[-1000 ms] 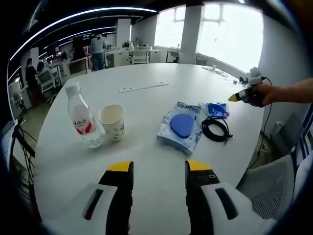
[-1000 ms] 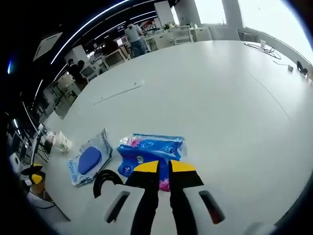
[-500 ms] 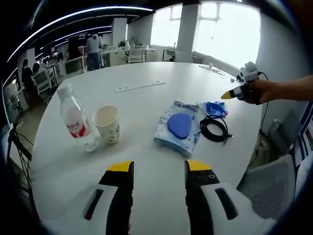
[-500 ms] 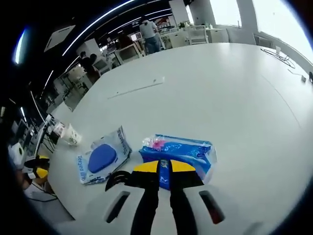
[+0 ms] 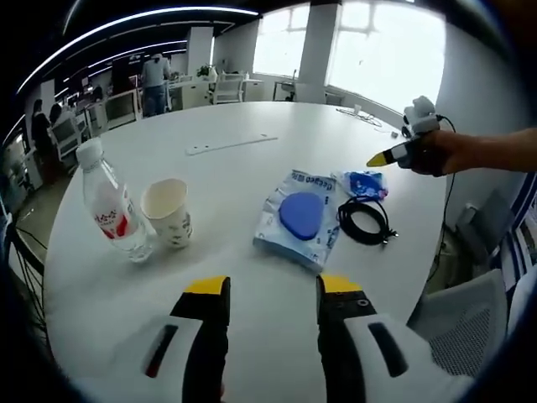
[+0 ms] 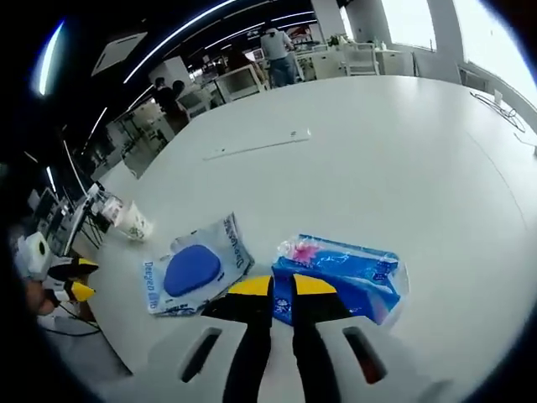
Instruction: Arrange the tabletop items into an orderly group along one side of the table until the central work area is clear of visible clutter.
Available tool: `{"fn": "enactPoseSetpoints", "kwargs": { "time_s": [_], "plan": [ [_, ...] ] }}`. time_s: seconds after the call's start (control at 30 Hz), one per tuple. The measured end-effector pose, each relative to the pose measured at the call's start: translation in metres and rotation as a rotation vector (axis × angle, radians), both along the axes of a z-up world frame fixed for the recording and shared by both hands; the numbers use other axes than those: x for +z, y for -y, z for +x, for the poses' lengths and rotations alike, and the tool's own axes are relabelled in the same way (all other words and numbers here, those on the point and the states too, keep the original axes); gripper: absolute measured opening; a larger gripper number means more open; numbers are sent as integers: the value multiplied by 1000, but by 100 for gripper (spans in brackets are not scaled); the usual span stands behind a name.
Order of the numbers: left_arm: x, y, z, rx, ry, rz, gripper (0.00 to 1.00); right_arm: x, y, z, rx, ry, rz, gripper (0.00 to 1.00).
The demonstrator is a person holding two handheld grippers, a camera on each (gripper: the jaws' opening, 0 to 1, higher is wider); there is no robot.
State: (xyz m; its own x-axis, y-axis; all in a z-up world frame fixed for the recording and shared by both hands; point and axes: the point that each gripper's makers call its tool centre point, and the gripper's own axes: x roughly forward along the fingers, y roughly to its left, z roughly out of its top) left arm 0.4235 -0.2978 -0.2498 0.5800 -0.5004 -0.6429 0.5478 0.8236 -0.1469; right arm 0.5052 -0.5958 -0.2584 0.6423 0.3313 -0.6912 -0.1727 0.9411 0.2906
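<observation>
A big white round table (image 5: 252,126) sits in a bright office. The right gripper (image 6: 281,287) hovers over the blue pack (image 6: 344,277), jaws nearly closed and empty, probably to push it sideways. The left gripper (image 5: 273,285) waits wide open, empty, near the bottle (image 5: 109,206) and cup (image 5: 168,211).

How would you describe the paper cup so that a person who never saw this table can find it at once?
Look at the big round white table in the left gripper view. On its left part stand two upright things side by side: a clear water bottle with a red label, and right of it the paper cup. The cup is shorter, open at the top, cream-coloured with small dark marks.
</observation>
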Motion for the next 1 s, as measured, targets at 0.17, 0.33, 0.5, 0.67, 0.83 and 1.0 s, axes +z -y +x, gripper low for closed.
{"fn": "enactPoseSetpoints", "kwargs": {
  "time_s": [0.17, 0.33, 0.5, 0.67, 0.83, 1.0],
  "plan": [
    [-6, 7, 3, 5, -18, -16, 40, -1, -17, 4, 62, 3, -5, 7],
    [-12, 16, 6, 11, -36, -27, 40, -3, -27, 10, 105, 2, -8, 10],
    [-17, 24, 8, 9, -48, -32, 40, -8, -35, 15, 148, -10, -20, 12],
    [-20, 30, 13, 16, -58, -33, 40, -12, -46, 19, 199, -21, -24, 16],
    [-30, 37, 17, 21, -74, -29, 40, -17, -52, 24, 233, -32, -29, 18],
    [-40, 43, 18, 30, -97, -30, 40, -23, -57, 35, 262, -35, -33, 20]
  ]
}}
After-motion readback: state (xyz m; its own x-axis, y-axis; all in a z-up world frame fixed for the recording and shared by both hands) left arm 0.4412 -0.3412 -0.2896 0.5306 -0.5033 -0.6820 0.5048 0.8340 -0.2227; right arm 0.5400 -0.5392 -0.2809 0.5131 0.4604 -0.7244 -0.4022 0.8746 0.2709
